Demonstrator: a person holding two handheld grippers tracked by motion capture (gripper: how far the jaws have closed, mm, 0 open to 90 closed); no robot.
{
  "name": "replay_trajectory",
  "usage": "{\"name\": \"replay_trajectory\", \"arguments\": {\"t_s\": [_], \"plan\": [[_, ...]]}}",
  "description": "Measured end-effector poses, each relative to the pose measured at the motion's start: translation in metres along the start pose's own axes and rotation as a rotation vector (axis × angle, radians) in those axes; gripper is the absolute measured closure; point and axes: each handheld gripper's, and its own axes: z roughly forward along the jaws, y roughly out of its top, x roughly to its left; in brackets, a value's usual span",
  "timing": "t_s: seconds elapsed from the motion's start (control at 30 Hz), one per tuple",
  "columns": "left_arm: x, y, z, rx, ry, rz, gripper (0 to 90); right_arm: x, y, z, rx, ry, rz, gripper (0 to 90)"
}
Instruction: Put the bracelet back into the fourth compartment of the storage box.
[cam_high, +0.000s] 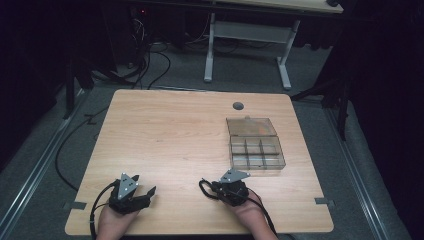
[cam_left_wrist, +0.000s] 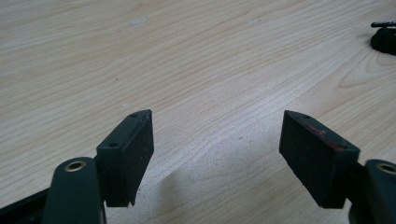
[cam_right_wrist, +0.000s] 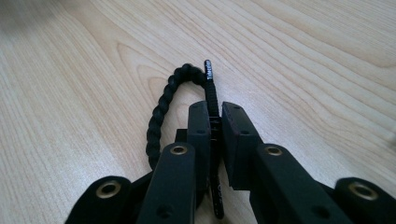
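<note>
Right gripper view: right claw (cam_right_wrist: 215, 123) closed tight on a thin flat black strap (cam_right_wrist: 212, 116) held edge-up between the pads; no gap left beside it.
Strap look: black, narrow, ribbed or toothed along the pinched part, small white lettering near the far tip, too small to read.
Braided loop: black braided cord (cam_right_wrist: 161, 109) joined to the strap at its far end, arcs away to the left of the jaws and curves back toward the claw body; lies on the desk (cam_right_wrist: 70, 93).
Strap axis: long axis runs along the jaws, straight away from the camera; lettered tip points forward past the pads, the other end passes back under the claw.
Strap place: front part of the desk, near the person's edge, right of centre, well short of the box.
High view: right claw (cam_high: 210, 186) lies low on the desk, cord loop poking out on its left; hand (cam_high: 250, 212) behind it.
Left claw: left claw (cam_left_wrist: 217, 149) wide open, nothing between the pads, bare wood under it; sits at the front left of the desk, well apart from the strap.
Box: clear compartment box (cam_high: 256, 152), lid open and lying flat behind it, on the right half of the desk, beyond the right claw; contents cannot tell.
</note>
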Motion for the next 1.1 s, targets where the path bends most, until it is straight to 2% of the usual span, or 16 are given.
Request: {"name": "replay_trajectory", "arguments": {"t_s": [0.1, 0.2, 0.63, 1.0, 1.1], "plan": [[0.000, 0.000, 0.000, -0.002, 0.000, -0.003, 26.9, 0.000, -0.001, -0.002, 0.001, -0.003, -0.007, 82.5], [0.000, 0.000, 0.000, 0.004, -0.002, -0.002, 26.9, -0.004, -0.007, -0.010, -0.012, -0.017, 0.005, 82.5], [-0.001, 0.000, 0.001, 0.008, 0.002, -0.001, 26.7, -0.033, -0.038, -0.045, -0.017, -0.102, 0.110, 82.5], [-0.002, 0.000, 0.001, 0.013, 0.007, 0.007, 26.7, -0.047, -0.057, -0.063, -0.017, -0.156, 0.159, 82.3], [-0.002, 0.000, 0.001, 0.015, 0.009, 0.009, 26.8, -0.048, -0.058, -0.065, -0.022, -0.155, 0.162, 77.9]]}}
